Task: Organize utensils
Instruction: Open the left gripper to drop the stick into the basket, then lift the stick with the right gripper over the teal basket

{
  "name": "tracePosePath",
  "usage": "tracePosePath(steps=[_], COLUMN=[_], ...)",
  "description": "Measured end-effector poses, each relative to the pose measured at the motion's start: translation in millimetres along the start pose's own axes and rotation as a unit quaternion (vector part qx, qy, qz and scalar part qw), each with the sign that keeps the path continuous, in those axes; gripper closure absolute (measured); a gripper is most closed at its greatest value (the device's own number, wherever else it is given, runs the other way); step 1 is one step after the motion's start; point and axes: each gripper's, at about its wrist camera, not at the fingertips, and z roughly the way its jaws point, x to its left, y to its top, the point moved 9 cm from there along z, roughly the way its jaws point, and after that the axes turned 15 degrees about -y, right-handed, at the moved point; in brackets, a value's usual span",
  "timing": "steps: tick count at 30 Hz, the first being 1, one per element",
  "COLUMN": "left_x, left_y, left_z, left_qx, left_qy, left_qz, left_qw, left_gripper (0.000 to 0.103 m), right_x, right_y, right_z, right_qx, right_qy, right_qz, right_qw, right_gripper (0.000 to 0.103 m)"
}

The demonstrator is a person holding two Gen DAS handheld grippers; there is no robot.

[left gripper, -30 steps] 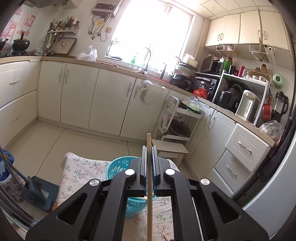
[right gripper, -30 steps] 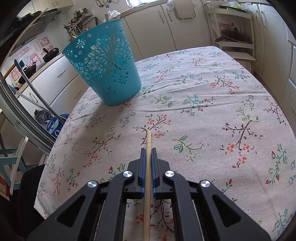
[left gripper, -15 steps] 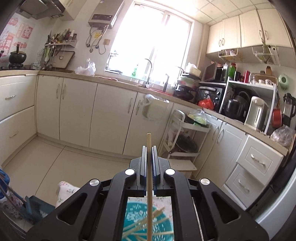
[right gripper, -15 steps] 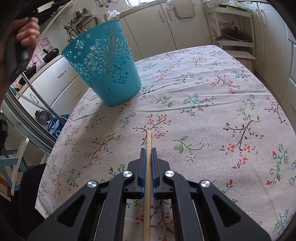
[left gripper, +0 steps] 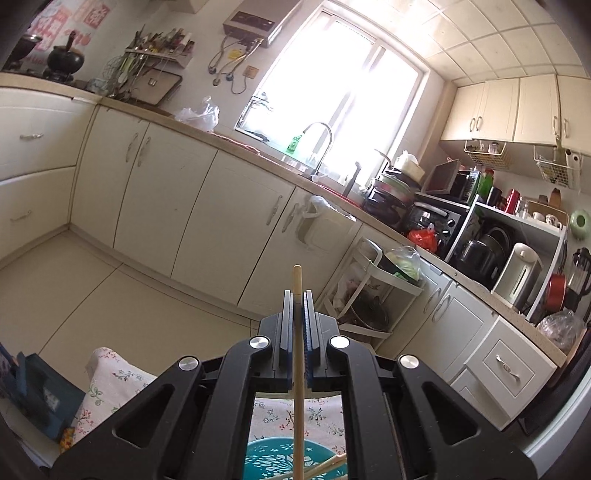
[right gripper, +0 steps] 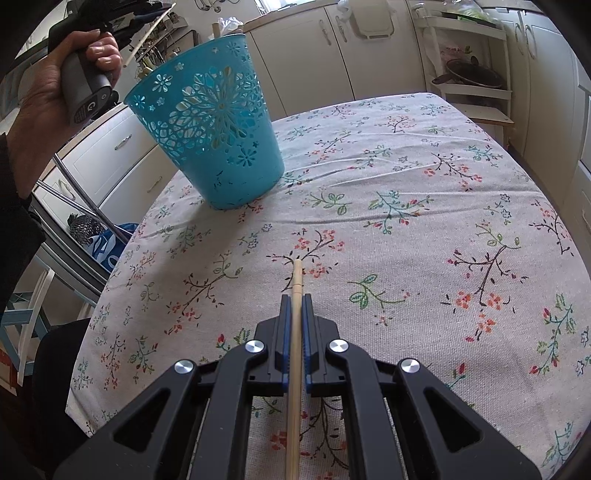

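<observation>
My left gripper (left gripper: 297,295) is shut on a wooden chopstick (left gripper: 298,354) and holds it upright above the turquoise basket (left gripper: 266,459), where several chopsticks (left gripper: 328,463) lie. In the right wrist view the left gripper (right gripper: 122,22) sits up and left of the perforated turquoise basket (right gripper: 210,133), which stands on the floral tablecloth (right gripper: 406,206). My right gripper (right gripper: 294,301) is shut on another wooden chopstick (right gripper: 294,350) low over the cloth, nearer than the basket.
Cream kitchen cabinets (left gripper: 166,199) and a cluttered counter with appliances (left gripper: 480,243) run behind the table. A white rack cart (right gripper: 476,66) stands past the table's far end. A chair (right gripper: 26,332) and a blue bag (right gripper: 99,243) sit off the table's left edge.
My left gripper has risen and moved over the basket with its chopstick, tilting the view; the hand now shows in the right wrist view. The right gripper has stayed still.
</observation>
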Motion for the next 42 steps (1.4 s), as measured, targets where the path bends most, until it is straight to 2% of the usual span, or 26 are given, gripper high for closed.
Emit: tracePosePath(steps=[10,17,21,23,27,29,32,36,40,42], left_x=[0.4,-0.8,-8.6,-12.6,-16.0,-13.0,3.5,38.6,60.7,66.2], left_y=[-13.2,-35.1,-50.3,-56.7,-71.6,-83.6,-121.0,-178.7,-219.1,-231.3], left_z=[-0.5,-5.1,-20.2,-36.2,-76.5,-96.5,-126.1,-153.6,-174.8,-181.7], left_qx=[-0.003,0.035,0.061,0.066,0.069,0.073,0.098,0.139,0.156,0.158], left_qy=[0.003,0.009,0.011,0.013,0.026,0.035,0.053,0.081,0.093,0.092], left_qz=[0.006,0.019,0.030,0.033,0.038,0.040,0.023,-0.029,-0.067,-0.079], left_qw=[1.0000,0.9991,0.9977,0.9972,0.9966,0.9959,0.9935,0.9865,0.9810,0.9800], left_gripper=[0.098,0.098,0.098,0.094,0.073,0.070,0.068,0.068,0.068,0.068], right_x=[0.5,0.0,-0.3,0.0,0.6,0.4,-2.8,-8.4,-8.5,-4.8], right_y=[0.1,0.5,0.5,0.2,-1.2,-2.0,-2.8,4.4,30.6,54.9], right_z=[0.5,0.9,0.2,-0.1,-1.4,-2.1,-3.2,-13.8,-40.4,-56.6], right_qx=[0.005,0.010,0.015,0.018,0.023,0.025,0.029,0.028,-0.008,-0.033], right_qy=[0.001,0.003,0.003,0.003,0.004,0.008,0.017,0.067,0.104,0.118], right_qz=[-0.001,-0.001,-0.004,-0.008,-0.019,-0.017,0.000,0.057,0.090,0.097], right_qw=[1.000,1.000,1.000,1.000,1.000,1.000,0.999,0.996,0.991,0.988], right_gripper=[0.097,0.097,0.097,0.097,0.097,0.097,0.097,0.097,0.097,0.097])
